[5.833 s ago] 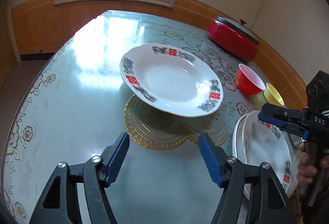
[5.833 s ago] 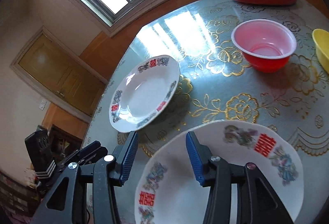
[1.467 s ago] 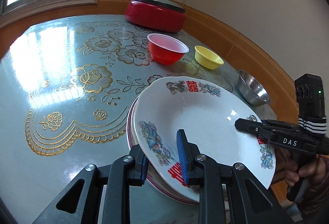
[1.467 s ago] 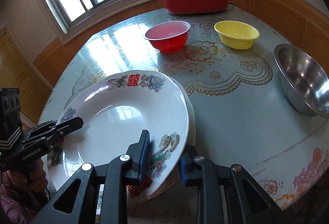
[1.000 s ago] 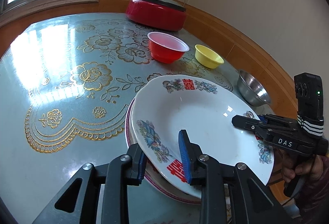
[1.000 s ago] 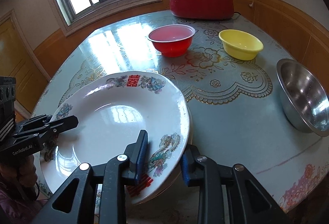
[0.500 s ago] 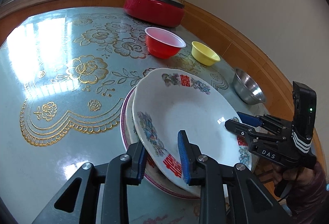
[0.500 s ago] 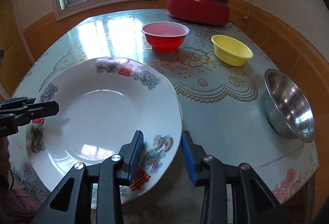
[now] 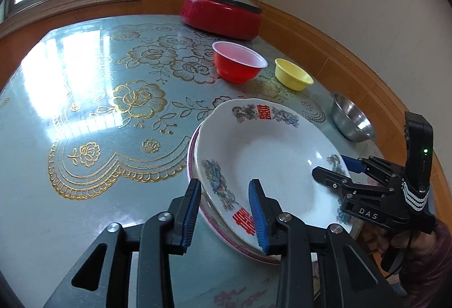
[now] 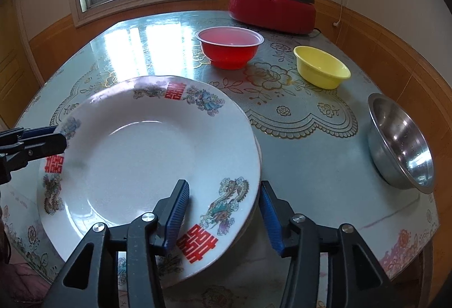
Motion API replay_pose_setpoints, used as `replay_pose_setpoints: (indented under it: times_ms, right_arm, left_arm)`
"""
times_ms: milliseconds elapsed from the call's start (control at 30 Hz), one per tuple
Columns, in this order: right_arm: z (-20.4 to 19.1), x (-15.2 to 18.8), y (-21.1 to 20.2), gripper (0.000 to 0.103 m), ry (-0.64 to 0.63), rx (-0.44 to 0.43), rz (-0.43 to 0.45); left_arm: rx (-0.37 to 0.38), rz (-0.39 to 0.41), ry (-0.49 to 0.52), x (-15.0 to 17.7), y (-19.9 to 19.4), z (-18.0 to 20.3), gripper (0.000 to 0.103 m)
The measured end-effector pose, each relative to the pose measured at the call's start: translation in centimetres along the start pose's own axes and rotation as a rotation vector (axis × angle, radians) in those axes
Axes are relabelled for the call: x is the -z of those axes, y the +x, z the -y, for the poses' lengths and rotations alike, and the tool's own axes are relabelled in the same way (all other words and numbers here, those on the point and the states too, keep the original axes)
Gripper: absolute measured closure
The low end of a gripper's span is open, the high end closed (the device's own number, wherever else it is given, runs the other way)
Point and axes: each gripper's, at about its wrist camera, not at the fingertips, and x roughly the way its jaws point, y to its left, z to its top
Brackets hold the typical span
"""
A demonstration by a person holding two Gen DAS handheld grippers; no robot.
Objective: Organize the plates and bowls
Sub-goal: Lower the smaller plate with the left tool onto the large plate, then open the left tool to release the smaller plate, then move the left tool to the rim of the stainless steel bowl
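Observation:
A white plate with red characters and flower prints lies on top of a stack of plates near the table's front edge. My left gripper straddles the plate's near rim with its jaws parted. My right gripper straddles the opposite rim, jaws spread wide and off the plate. In the left wrist view the right gripper shows at the plate's right rim; in the right wrist view the left gripper shows at its left rim.
A red bowl, a yellow bowl and a steel bowl stand along the table's right side. A red lidded pot is at the back. The table has a glossy floral cover.
Both grippers carried the plate over the stack and lowered it. In the last half second both sets of jaws have spread apart, and the plate now rests on the stack.

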Motion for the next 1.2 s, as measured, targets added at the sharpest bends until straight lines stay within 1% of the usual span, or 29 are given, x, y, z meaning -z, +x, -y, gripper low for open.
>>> replay_pose_setpoints:
  times_ms: [67,100,233,333,467,533,567,600,700,833,967,1067,1200]
  right_arm:
    - [-0.1,0.0,0.1,0.050,-0.001,0.003,0.000]
    - [-0.1,0.0,0.1,0.050,0.000,0.003,0.001]
    - [0.0,0.1,0.0,0.050,0.011,-0.004,0.004]
    - [0.1,0.2,0.0,0.050,0.022,-0.014,0.002]
    - [0.8,0.1,-0.2,0.050,0.072,-0.043,0.002]
    - [1.4,-0.1,-0.6,0.050,0.107,-0.056,0.023]
    - [1.7,-0.2,-0.9,0.049,0.121,-0.056,0.038]
    - [1.9,-0.3,-1.2,0.048,0.132,-0.059,0.052]
    - [2.6,-0.6,-2.0,0.040,0.161,-0.068,0.085]
    - [3.4,-1.0,-3.3,0.039,0.167,-0.051,0.138]
    - [5.0,-1.0,-4.5,0.039,0.214,-0.002,0.183]
    - [6.9,-0.8,-5.5,0.039,0.276,0.003,0.215]
    - [9.6,-0.2,-6.8,0.039,0.357,-0.029,0.257]
  left_arm:
    - [-0.007,0.007,-0.011,0.0,-0.2,-0.4,0.068]
    - [-0.013,0.016,-0.011,0.1,-0.3,-0.4,0.066]
    - [-0.045,0.035,-0.008,0.1,-0.5,-0.6,0.065]
    - [-0.062,0.042,-0.012,0.0,-0.5,-0.5,0.062]
    - [-0.101,0.069,-0.002,-0.5,-0.8,0.0,0.060]
    - [-0.120,0.075,0.003,-0.9,-0.9,0.3,0.056]
    - [-0.123,0.079,0.003,-1.1,-0.9,0.4,0.051]
    - [-0.127,0.083,0.000,-1.4,-1.0,0.5,0.049]
    - [-0.138,0.085,-0.006,-2.3,-0.9,1.0,0.049]
    - [-0.173,0.095,0.005,-3.3,-0.7,2.0,0.049]
    - [-0.214,0.103,0.055,-3.9,-0.3,3.9,0.049]
    - [-0.219,0.109,0.100,-4.4,0.0,5.7,0.047]
    - [-0.195,0.114,0.155,-4.9,0.6,8.2,0.045]
